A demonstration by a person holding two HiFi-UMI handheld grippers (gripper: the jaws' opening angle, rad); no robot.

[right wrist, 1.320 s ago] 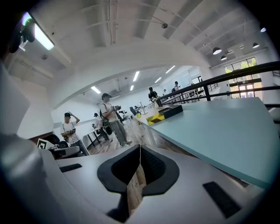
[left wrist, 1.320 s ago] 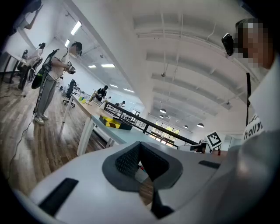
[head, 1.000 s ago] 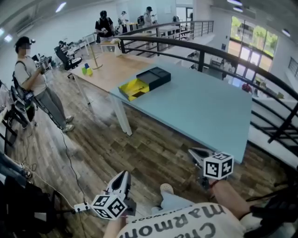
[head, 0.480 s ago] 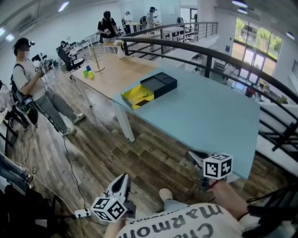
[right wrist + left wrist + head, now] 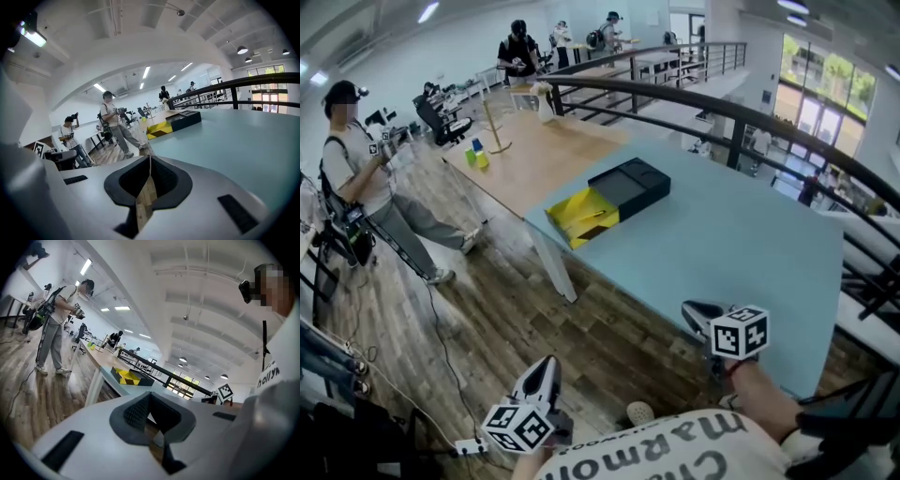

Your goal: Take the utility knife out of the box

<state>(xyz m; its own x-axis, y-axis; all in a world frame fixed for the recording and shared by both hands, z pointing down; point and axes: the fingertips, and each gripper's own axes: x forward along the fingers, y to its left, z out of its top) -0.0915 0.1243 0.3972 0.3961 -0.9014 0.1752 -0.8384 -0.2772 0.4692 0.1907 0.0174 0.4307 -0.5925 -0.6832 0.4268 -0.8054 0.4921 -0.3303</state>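
Since both grippers stand well apart from the box (image 5: 609,200), we treat the bearing to it as the governing relation. From the right gripper (image 5: 700,315), which hangs at the near edge of the table (image 5: 741,244), the box lies ahead and to the left across bare top. From the left gripper (image 5: 546,366), which hangs over the floor (image 5: 487,300) short of the table, it lies ahead and slightly right. We judge the right gripper the better placed (its path runs over open table, not past the edge). The box's long axis runs diagonally, from the yellow tray (image 5: 579,217) at the near-left end to the black sleeve (image 5: 633,183) at the far-right end, close to the table's left edge. We expect the knife in the tray; a small dark mark shows there, but we cannot confirm it. Both grippers are clenched on nothing: each gripper view shows the pads meeting with no thing between them.

The table top is smooth and pale blue. A wooden table (image 5: 534,150) stands just beside its far-left side, a dark railing (image 5: 741,112) curves behind, and a person (image 5: 356,178) stands on the plank floor at left
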